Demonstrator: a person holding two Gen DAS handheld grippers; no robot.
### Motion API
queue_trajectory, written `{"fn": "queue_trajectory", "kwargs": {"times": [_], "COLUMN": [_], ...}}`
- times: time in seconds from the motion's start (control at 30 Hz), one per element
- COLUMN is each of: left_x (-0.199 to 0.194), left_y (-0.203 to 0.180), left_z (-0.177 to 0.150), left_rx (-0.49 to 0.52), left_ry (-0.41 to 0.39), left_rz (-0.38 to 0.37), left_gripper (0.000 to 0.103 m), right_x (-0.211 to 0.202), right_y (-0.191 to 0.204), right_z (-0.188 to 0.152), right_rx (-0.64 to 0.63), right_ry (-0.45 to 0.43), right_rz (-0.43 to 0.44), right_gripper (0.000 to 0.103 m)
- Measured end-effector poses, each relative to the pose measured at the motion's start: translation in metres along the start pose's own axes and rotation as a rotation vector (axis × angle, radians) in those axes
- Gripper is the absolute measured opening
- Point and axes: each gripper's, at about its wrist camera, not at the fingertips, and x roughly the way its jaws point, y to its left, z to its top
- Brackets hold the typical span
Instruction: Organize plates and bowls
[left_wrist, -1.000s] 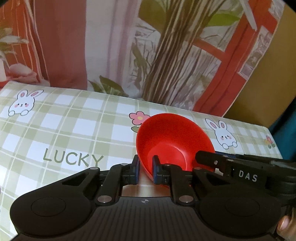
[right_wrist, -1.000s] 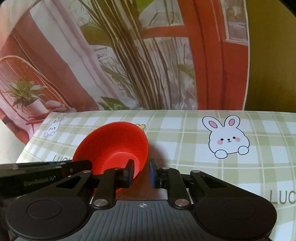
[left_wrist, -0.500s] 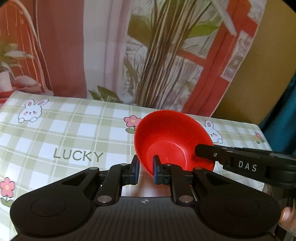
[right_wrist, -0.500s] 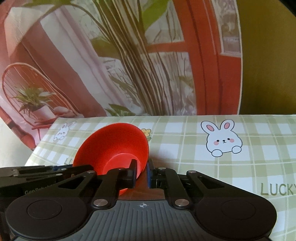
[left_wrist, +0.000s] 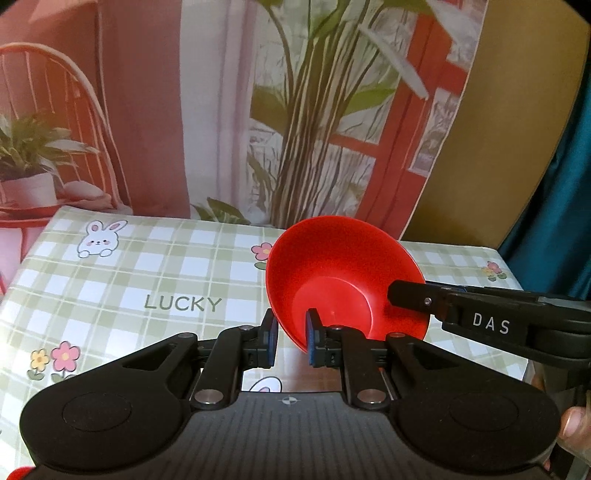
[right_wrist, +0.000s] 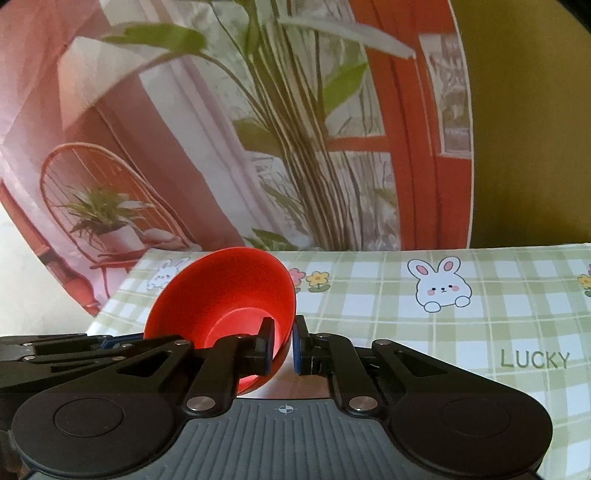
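- Two grippers clamp one red bowl (left_wrist: 343, 280) by opposite sides of its rim, each with one finger inside and one outside the wall.
- In the left wrist view, the left gripper (left_wrist: 291, 341) is closed on the bowl's near rim; its blue-padded fingers (left_wrist: 313, 343) sit tight against the red wall.
- From that view the right gripper (left_wrist: 410, 297) reaches in from the right side, a black finger marked "DAS" lying over the bowl's right rim.
- In the right wrist view, the right gripper (right_wrist: 283, 345) pinches the bowl (right_wrist: 229, 295) at its right edge, and the left gripper's black body enters from the left edge of the picture.
- The bowl is tilted, its mouth turned up and toward the backdrop, and it is held above the table, apart from the cloth.
- Below lies a green checked tablecloth (left_wrist: 110, 280) printed with bunnies, flowers and the word "LUCKY".
- Behind the table hangs a printed backdrop (left_wrist: 303, 110) showing a plant, a red window frame and a red chair.
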Motion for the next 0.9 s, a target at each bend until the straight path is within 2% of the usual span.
{"fn": "queue_trajectory", "kwargs": {"times": [0.37,0.9], "left_x": [-0.045,-0.098], "left_y": [-0.003,0.02], "left_z": [-0.017,-0.048], "left_rx": [-0.009,-0.027], "left_ry": [-0.026,-0.038], "left_rz": [0.001,0.006], "left_gripper": [0.017,0.018], "right_x": [-0.044,-0.075], "right_y": [0.024,0.069], "right_z": [-0.017,-0.052], "right_rx": [-0.012,-0.001], "right_ry": [-0.034,-0.045], "right_rz": [0.021,0.038], "right_gripper": [0.009,0.01]}}
